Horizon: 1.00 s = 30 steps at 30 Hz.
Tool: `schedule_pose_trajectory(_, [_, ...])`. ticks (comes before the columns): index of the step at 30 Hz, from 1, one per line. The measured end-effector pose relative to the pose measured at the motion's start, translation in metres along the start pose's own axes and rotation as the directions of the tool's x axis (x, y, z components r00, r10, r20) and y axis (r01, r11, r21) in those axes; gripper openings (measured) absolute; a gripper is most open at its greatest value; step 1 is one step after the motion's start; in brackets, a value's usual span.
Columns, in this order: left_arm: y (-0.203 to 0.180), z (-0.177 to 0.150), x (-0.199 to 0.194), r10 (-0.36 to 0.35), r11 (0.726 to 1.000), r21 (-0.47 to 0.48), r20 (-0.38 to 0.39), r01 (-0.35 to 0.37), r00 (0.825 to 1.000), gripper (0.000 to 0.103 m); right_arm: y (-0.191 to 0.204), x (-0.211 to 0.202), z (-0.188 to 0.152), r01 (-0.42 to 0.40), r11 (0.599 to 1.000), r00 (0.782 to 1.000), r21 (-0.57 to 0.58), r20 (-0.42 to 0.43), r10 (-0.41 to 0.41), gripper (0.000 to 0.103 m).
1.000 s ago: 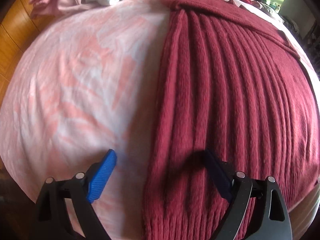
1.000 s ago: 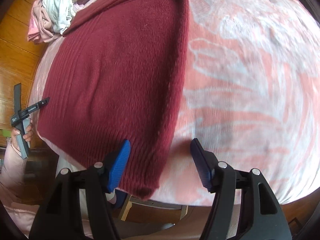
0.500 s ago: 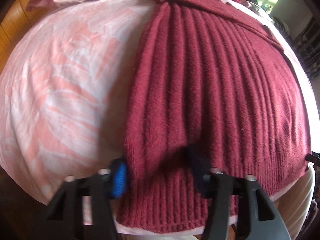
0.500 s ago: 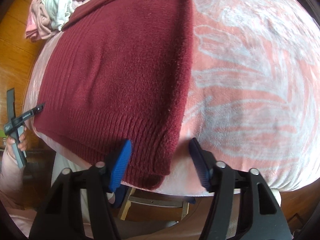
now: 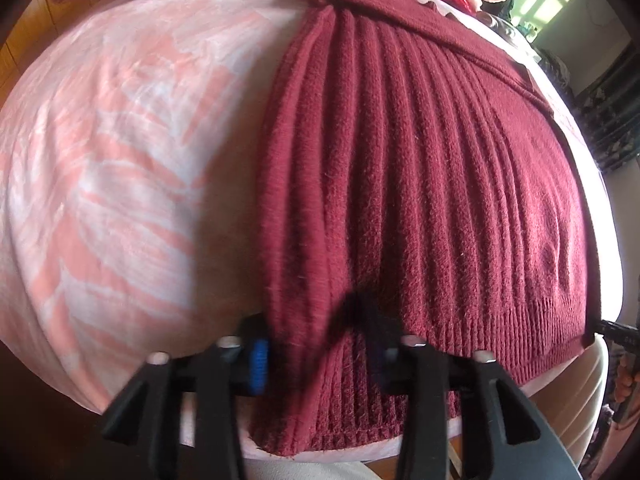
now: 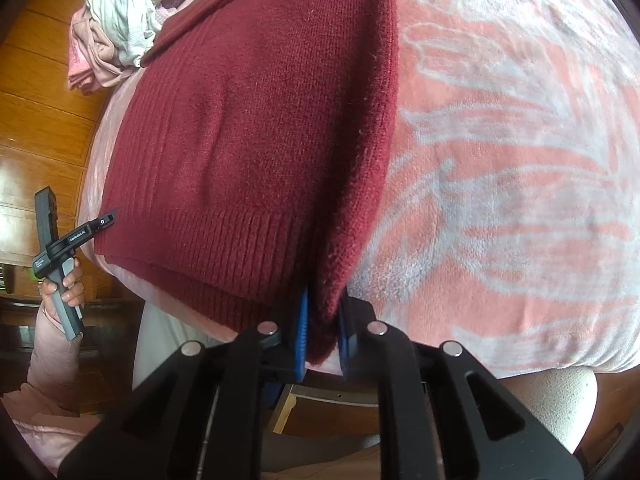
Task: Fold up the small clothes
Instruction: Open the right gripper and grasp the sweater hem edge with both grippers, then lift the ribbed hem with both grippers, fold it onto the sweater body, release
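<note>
The dark-red ribbed knit sweater (image 5: 420,184) lies flat at the near edge of the pink-and-white patterned blanket-covered desk (image 5: 120,168). Right tongs (image 6: 322,330) have just closed, pinching its near hem corner; left tongs (image 5: 320,356), half-open and just widened, straddle the other corner's bunched hem, apparently to lift both corners for a fold.

Right gripper (image 6: 322,338), jaws just closing, clamped on near corner of ribbed maroon knit sweater (image 6: 248,132) spread over pink-and-white patterned fleece blanket (image 6: 500,168).
</note>
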<state>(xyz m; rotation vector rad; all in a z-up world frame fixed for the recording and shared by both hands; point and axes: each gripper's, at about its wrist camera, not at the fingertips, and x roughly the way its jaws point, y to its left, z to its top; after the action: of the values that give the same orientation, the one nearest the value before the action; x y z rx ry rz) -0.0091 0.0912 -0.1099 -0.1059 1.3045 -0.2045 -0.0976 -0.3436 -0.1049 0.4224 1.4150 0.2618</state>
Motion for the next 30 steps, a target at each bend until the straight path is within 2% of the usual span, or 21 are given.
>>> schedule_pose_trajectory(2, [-0.004,0.003,0.004,0.012,1.000,0.018,-0.001,-0.012,1.000,0.053,0.001,0.002,0.003,0.001,1.000,1.000,-0.003,-0.006,-0.001,0.014])
schedule_pose_trajectory(3, [-0.006,0.002,0.004,0.025,0.999,0.024,0.002,-0.025,1.000,0.051,0.002,0.003,0.003,0.000,1.000,1.000,-0.007,-0.008,0.000,0.012])
schedule_pose_trajectory(4, [-0.008,0.002,0.005,0.036,0.999,0.030,0.002,-0.036,0.999,0.048,0.003,0.003,0.003,-0.005,1.000,1.000,-0.012,-0.009,0.004,0.007])
schedule_pose_trajectory(5, [-0.010,0.003,0.004,0.032,0.999,0.028,0.000,-0.032,0.999,0.036,0.004,0.002,0.004,-0.012,1.000,1.000,-0.015,-0.009,0.012,0.006])
schedule_pose_trajectory(6, [-0.011,0.005,0.003,0.017,1.000,0.023,-0.004,-0.017,1.000,0.019,0.006,0.000,0.005,-0.013,1.000,1.000,-0.020,-0.006,0.013,0.006])
schedule_pose_trajectory(7, [-0.010,0.006,0.002,-0.018,1.000,0.008,-0.017,0.018,1.000,0.013,0.008,-0.003,0.006,-0.021,0.999,1.000,-0.032,-0.004,0.021,0.006])
schedule_pose_trajectory(12, [-0.015,0.021,-0.015,-0.080,0.997,-0.016,-0.009,0.080,0.997,0.012,0.014,-0.029,0.020,-0.122,0.991,0.992,-0.057,0.032,0.124,0.006])
schedule_pose_trajectory(16, [-0.024,0.050,-0.045,-0.152,0.988,-0.024,0.058,0.153,0.987,0.012,0.026,-0.062,0.048,-0.183,0.978,0.976,-0.099,0.098,0.192,0.006])
schedule_pose_trajectory(19, [-0.033,0.078,-0.060,-0.159,0.987,-0.010,0.111,0.161,0.981,0.012,0.032,-0.081,0.077,-0.156,0.979,0.974,-0.128,0.148,0.174,0.006])
schedule_pose_trajectory(23, [-0.038,0.123,-0.063,-0.159,0.986,-0.026,0.165,0.166,0.973,0.012,0.024,-0.096,0.125,-0.162,0.982,0.965,-0.099,0.194,0.178,0.006])
schedule_pose_trajectory(28, [-0.033,0.178,-0.030,-0.139,0.982,-0.103,0.164,0.158,0.977,0.012,0.011,-0.081,0.188,-0.152,0.988,0.971,-0.022,0.183,0.154,0.006])
schedule_pose_trajectory(30, [-0.028,0.189,-0.016,-0.129,0.981,-0.125,0.152,0.148,0.980,0.012,0.003,-0.068,0.211,-0.141,0.990,0.976,0.011,0.169,0.137,0.006])
